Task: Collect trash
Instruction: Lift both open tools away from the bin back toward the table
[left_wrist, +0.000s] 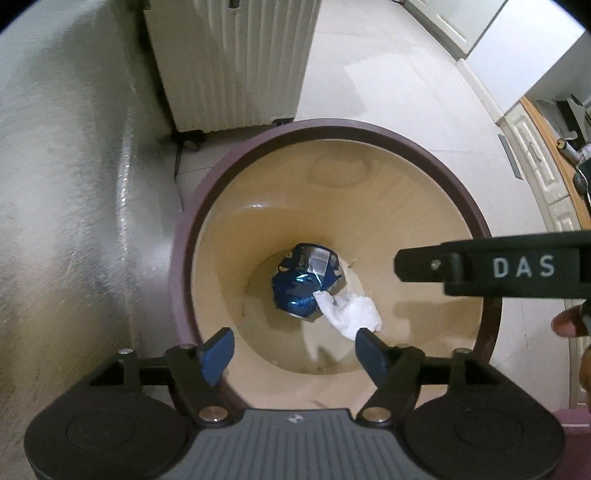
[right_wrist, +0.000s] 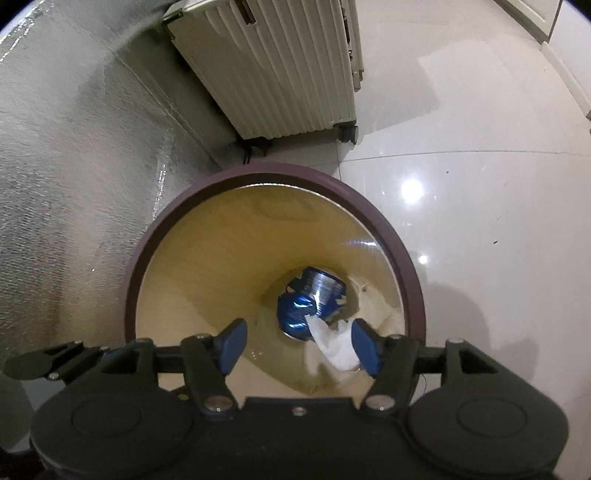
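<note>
Left gripper (left_wrist: 293, 350): we are holding its blue fingers (left_wrist: 218, 352) spread apart, nothing between them, pointing down over the bin.

Right gripper (right_wrist: 299, 345): fingers (right_wrist: 364, 350) likewise standing open and empty; in the left view its black side is showing beside the bin.

Bin (left_wrist: 491, 254): one, round, dark-rimmed, tan inside, standing on the floor (right_wrist: 461, 129) against the wall (left_wrist: 66, 184), likely so it stays out of the way.

Trash: two pieces lying at the bin's bottom, namely one crushed blue can (left_wrist: 304, 280) and one white crumpled tissue (left_wrist: 354, 314) touching it and partly over it. We are judging both already dropped in.

Suitcase (right_wrist: 280, 66): one, ribbed, pale, on wheels, standing behind the bin.
</note>
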